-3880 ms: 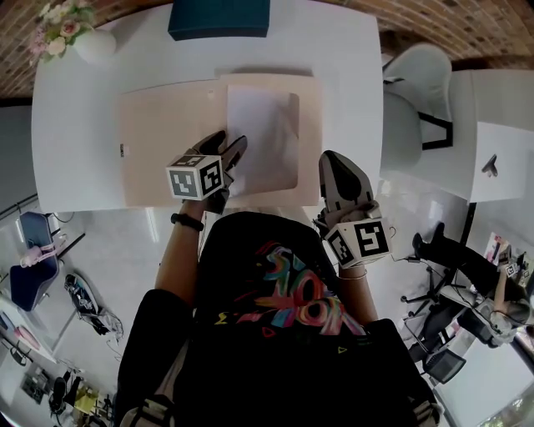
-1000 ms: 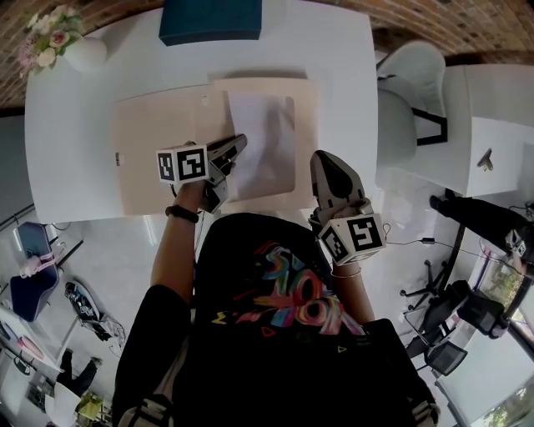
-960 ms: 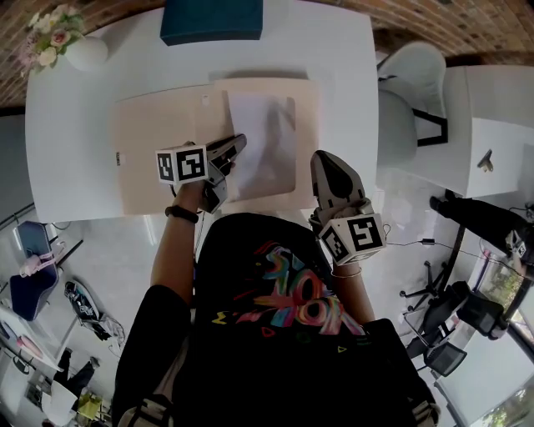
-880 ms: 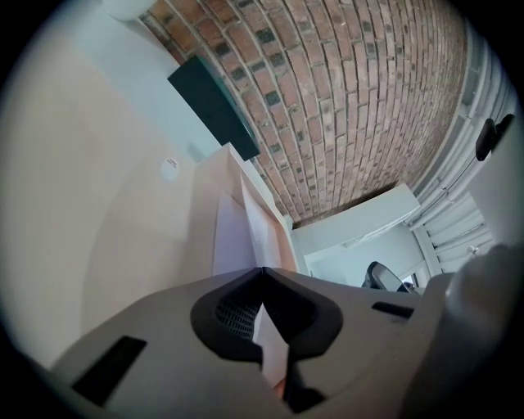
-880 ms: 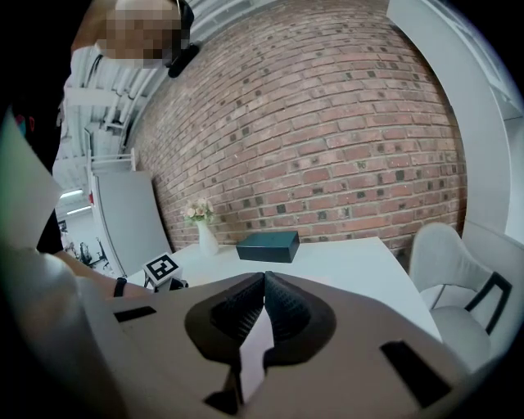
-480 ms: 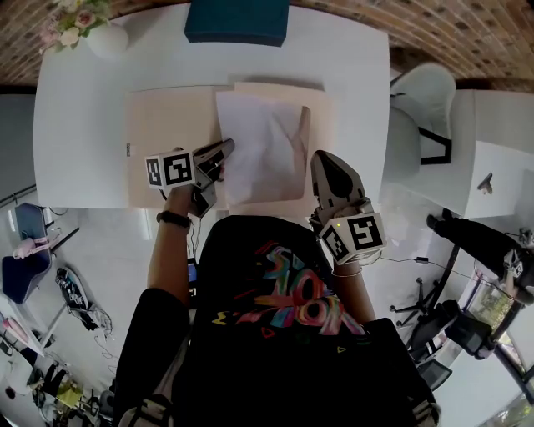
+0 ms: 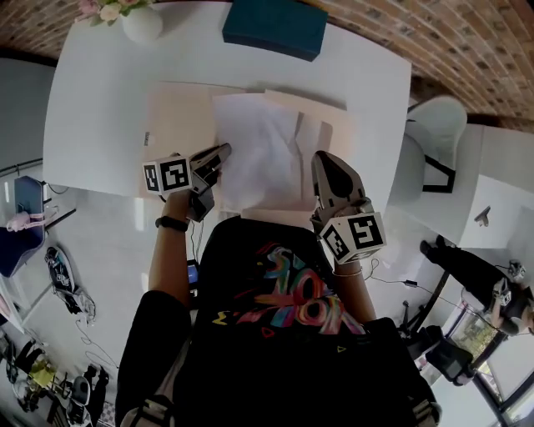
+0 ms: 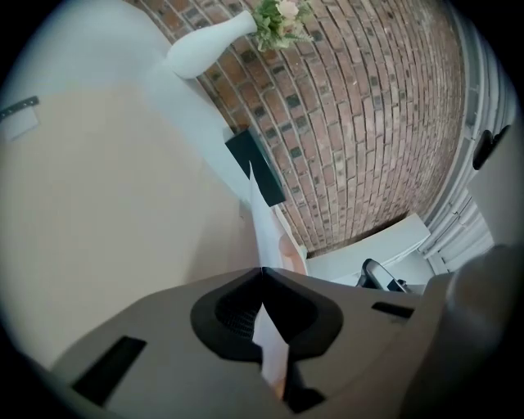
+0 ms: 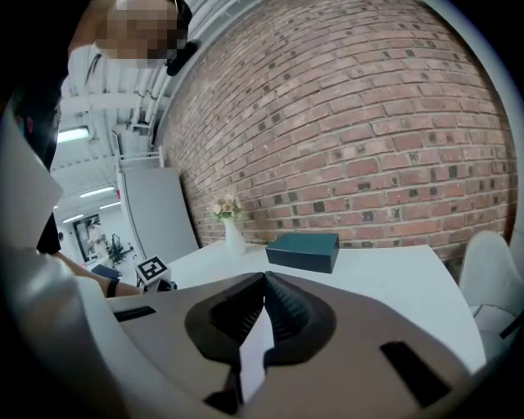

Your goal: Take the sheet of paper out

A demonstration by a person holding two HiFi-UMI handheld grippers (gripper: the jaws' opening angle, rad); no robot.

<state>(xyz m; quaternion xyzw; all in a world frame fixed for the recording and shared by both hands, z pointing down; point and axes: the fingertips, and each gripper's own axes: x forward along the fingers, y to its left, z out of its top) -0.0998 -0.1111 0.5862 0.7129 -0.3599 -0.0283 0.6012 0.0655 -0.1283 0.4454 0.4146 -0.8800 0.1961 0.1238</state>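
White counter (image 7: 100, 92) runs up to a brick wall (image 9: 368, 123) where I work. My left fingers (image 8: 225, 311) are pressed fully together on the left edge of the sheet of paper (image 7: 259, 150), and a thin white sliver of it shows between them. My right fingers (image 9: 291, 315) are closed tip to tip over the near right part of the beige folder (image 7: 179, 125). A white strip shows in their gap, but I cannot tell what it is. The sheet lies rumpled across the folder's middle, with its left part over the folder's left leaf. Beyond it, a teal box (image 7: 275, 27) sits at the counter's far edge and a white vase (image 7: 142, 23) of flowers stands at the far left corner.
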